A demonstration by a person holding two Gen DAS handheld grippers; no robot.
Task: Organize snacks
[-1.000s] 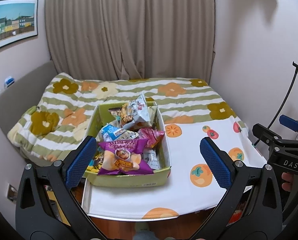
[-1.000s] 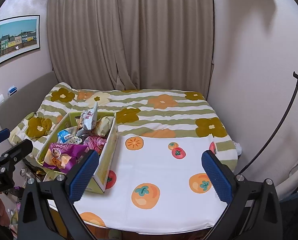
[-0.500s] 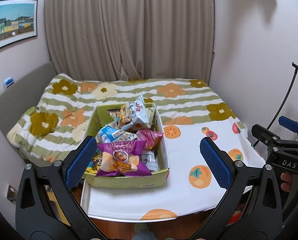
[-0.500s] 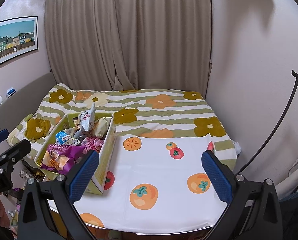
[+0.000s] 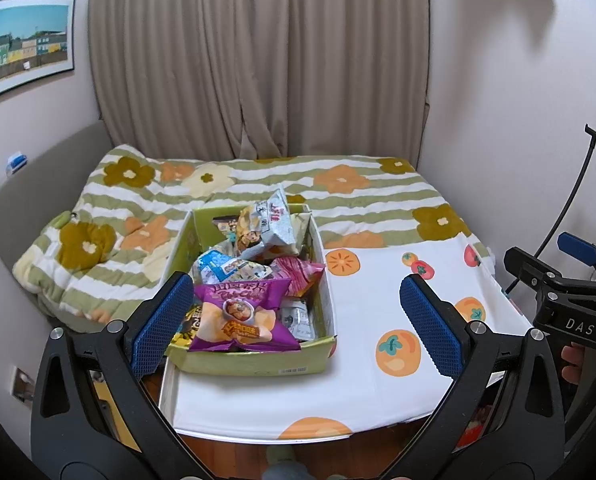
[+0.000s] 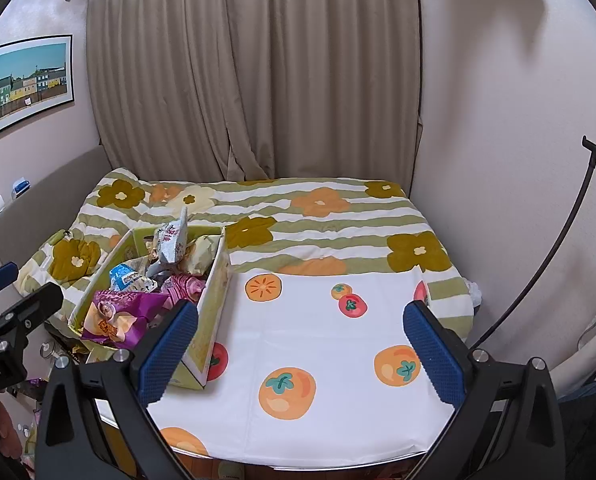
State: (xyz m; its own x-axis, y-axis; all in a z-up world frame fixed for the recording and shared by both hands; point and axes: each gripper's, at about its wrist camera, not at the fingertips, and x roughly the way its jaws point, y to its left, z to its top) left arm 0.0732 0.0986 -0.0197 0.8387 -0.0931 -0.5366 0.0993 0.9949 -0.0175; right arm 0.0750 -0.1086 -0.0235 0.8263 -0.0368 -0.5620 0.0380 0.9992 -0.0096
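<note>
— So, where are the snacks at this moment?

— All of them sit in the open green cardboard box (image 5: 258,366), which stands on the left part of the white cloth with printed orange fruits (image 5: 369,312). On top, at the near end, lies the purple crisp bag with an orange picture (image 5: 240,320). Behind it are the pink wrinkled packet (image 5: 298,276) and the light blue packet (image 5: 226,268). At the far end, the silver-white bag with red characters (image 5: 270,228) stands tilted above the rim.

— And the two tools?

— The left gripper with black arms and blue ribbed pads (image 5: 296,318) hangs above the near edge of the cloth, with its jaws wide apart and nothing between them. Its left pad appears in front of the box's near left corner, but whether it touches cannot be told. The right gripper of the same kind (image 6: 299,350) is also spread wide and empty, over the bare part of the cloth to the right of the box.

— What is around?

— The cloth covers the near part of the bed with a green-striped flower quilt (image 6: 321,220). Beige curtains (image 6: 254,72) hang behind, and a framed picture of coloured houses (image 6: 28,84) is on the left wall.
</note>
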